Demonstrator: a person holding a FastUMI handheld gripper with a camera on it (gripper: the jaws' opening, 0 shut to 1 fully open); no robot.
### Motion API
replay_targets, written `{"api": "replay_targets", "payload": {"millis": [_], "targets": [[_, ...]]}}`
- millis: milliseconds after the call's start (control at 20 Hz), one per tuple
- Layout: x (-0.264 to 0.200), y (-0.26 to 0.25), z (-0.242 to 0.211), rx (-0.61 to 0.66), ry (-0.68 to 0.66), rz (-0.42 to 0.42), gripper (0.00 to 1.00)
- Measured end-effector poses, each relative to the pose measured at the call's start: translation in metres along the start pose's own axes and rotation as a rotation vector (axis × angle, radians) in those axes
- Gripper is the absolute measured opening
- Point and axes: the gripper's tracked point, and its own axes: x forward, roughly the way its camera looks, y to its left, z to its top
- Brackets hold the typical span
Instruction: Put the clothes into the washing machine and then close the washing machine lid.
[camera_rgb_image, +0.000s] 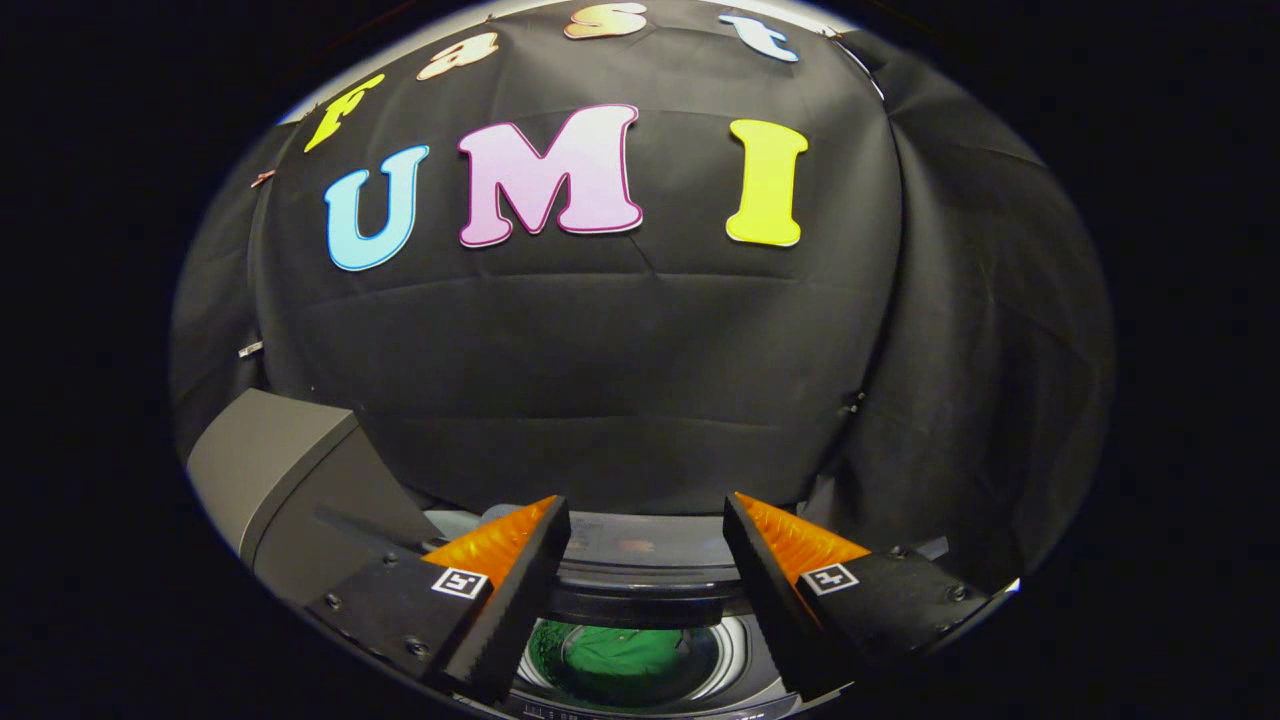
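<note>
Above the washer (640, 600), whose raised lid (270, 470) stands to its left, the tool (645, 530) hangs with fingers spread wide and nothing between them, the green clothes (625, 655) lying down inside the washer's drum below them.

drum mouth (640, 655): open below | raised lid (290, 480): blocks left | hand-held gripper (645, 590): fingers apart
</note>
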Motion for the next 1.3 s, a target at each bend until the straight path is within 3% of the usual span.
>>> {"api": "replay_targets", "payload": {"millis": [250,500,700,1000,1300], "targets": [[-0.021,0.009,-0.056,-0.064,0.125,0.010,0.97],[-0.047,0.029,-0.070,-0.004,0.100,0.018,0.98],[-0.078,0.038,-0.017,0.021,-0.063,-0.009,0.98],[-0.142,0.062,0.109,-0.023,-0.450,-0.007,0.97],[-0.180,0.108,0.128,-0.013,-0.541,0.053,0.97]]}}
